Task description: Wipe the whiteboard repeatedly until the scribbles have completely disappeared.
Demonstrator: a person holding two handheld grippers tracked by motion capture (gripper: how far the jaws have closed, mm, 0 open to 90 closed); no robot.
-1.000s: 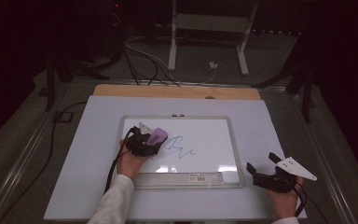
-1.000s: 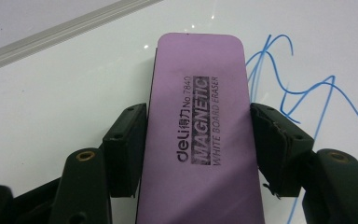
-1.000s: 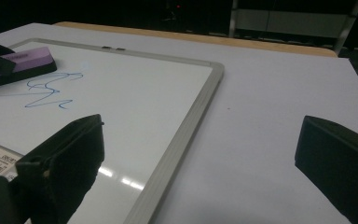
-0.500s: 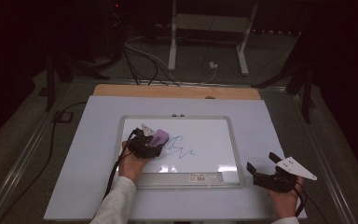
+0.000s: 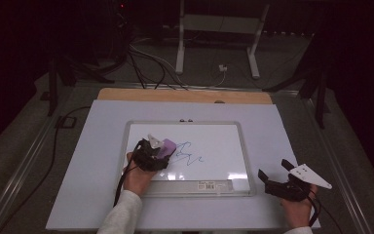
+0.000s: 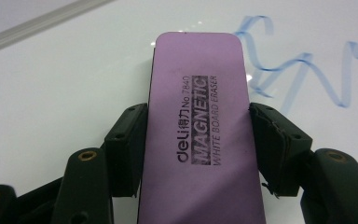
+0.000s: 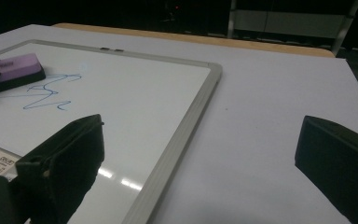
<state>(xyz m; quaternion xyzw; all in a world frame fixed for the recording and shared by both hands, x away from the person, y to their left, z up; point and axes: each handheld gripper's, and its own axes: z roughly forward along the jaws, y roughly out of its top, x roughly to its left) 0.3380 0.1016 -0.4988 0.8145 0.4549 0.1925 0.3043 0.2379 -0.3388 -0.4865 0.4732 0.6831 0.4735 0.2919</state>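
Here, left claw point(image 6: 198, 140) clamped on purple eraser point(image 6: 198, 126) (flat on whiteboard point(image 5: 214, 141)), right claw point(image 5: 276, 175) apart, resting beside.

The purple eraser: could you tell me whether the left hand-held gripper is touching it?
Touching: the left gripper view shows the left hand-held gripper pressing both sides of the purple eraser.

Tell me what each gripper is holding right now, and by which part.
The left gripper clamps the purple whiteboard eraser by its two long sides, near its back half. The right gripper holds nothing; its jaws stand open over the table beside the whiteboard.
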